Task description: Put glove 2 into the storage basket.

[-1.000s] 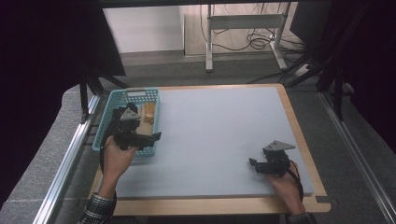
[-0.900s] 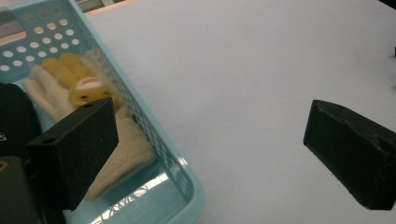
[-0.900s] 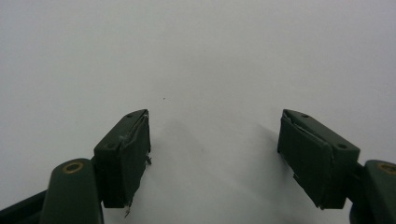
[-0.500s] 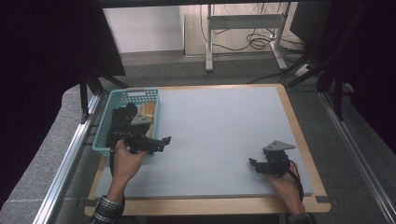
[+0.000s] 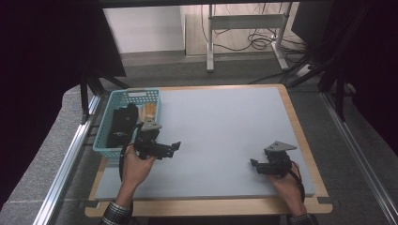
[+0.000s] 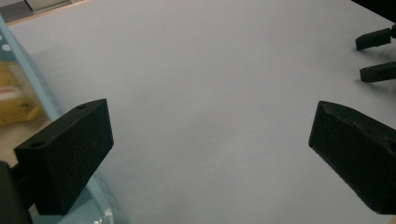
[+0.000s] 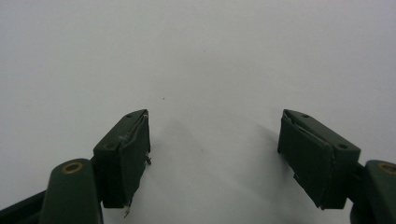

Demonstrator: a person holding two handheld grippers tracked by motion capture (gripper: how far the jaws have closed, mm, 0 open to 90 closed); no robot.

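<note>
Left gripper (image 5: 174, 146), jaws wide and empty, hovers just beside the teal basket (image 5: 105, 139) at the mat's left edge; right gripper (image 5: 254, 164), also wide, rests near the front right corner; a careless swing could clip the basket wall

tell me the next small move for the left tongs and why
Probably swing the left tongs back over the basket and down toward the black item. The jaws stand open and hold nothing above the bare mat, while the items lie in the basket.
</note>
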